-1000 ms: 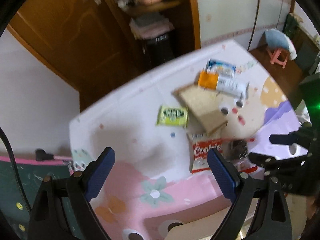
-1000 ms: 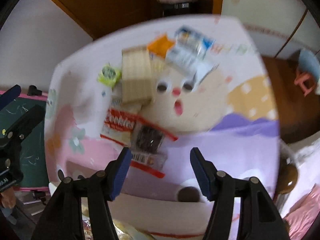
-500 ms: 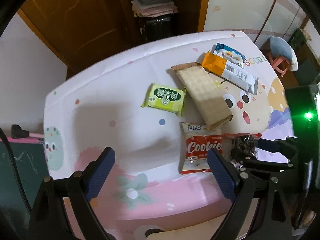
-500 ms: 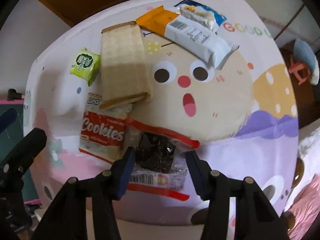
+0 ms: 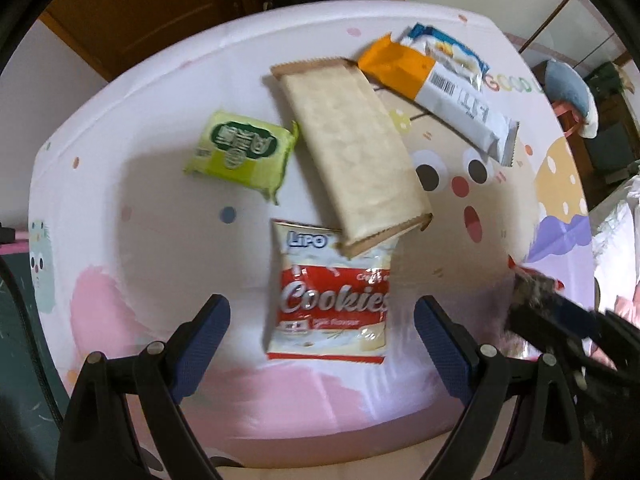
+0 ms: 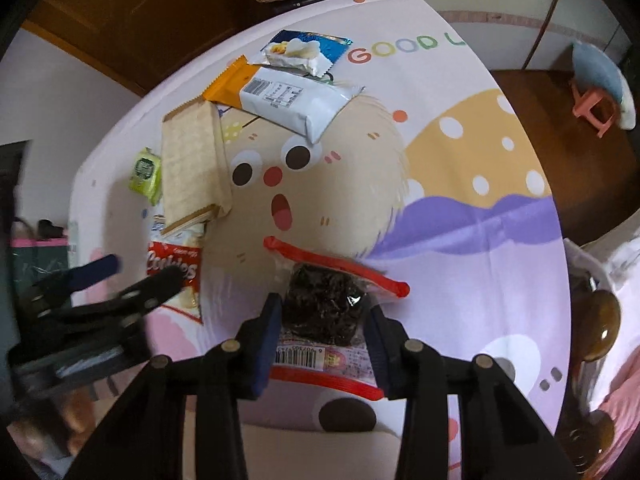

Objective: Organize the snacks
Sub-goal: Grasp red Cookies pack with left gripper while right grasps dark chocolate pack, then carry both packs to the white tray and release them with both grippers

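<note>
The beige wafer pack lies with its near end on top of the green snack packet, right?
Not quite. In the left wrist view the beige wafer pack has its near end on top of the Cookies bag; the green snack packet lies beside it.

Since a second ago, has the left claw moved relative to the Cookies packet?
Yes. The left claw has come down toward the table and shifted over the Cookies packet, which now lies between its open fingers; earlier the packet sat off by the right finger.
</note>
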